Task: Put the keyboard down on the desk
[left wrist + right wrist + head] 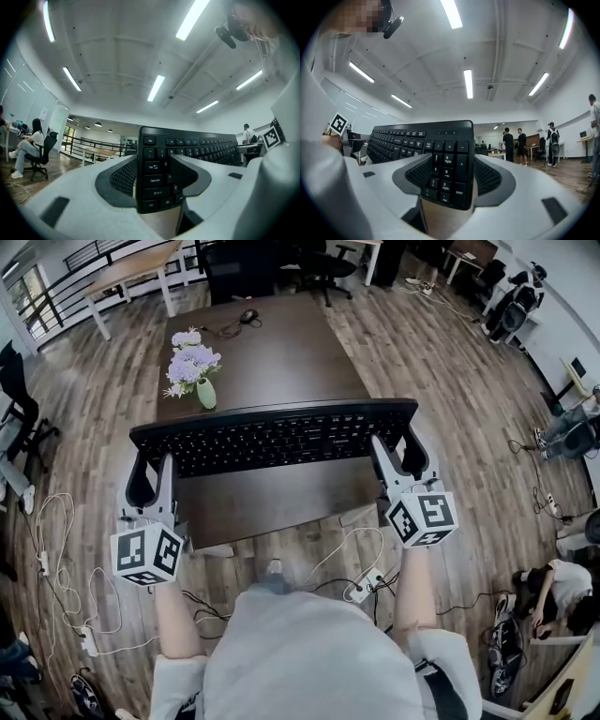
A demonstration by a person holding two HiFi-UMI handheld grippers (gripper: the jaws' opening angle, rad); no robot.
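Observation:
A long black keyboard [277, 435] is held in the air above the dark brown desk [272, 352], lying crosswise with its keys facing up toward me. My left gripper [155, 482] is shut on its left end, where the Tab and Caps Lock keys [157, 174] sit between the jaws. My right gripper [398, 463] is shut on its right end, jaws closed over the number pad [449, 177]. Both grippers tilt upward, so their views show mostly ceiling.
A green vase of pale purple flowers [194, 367] stands on the desk's left side. A mouse with its cable [246, 317] lies at the far edge. Power strips and cables [361, 589] lie on the wooden floor near my feet. People sit and stand around the office.

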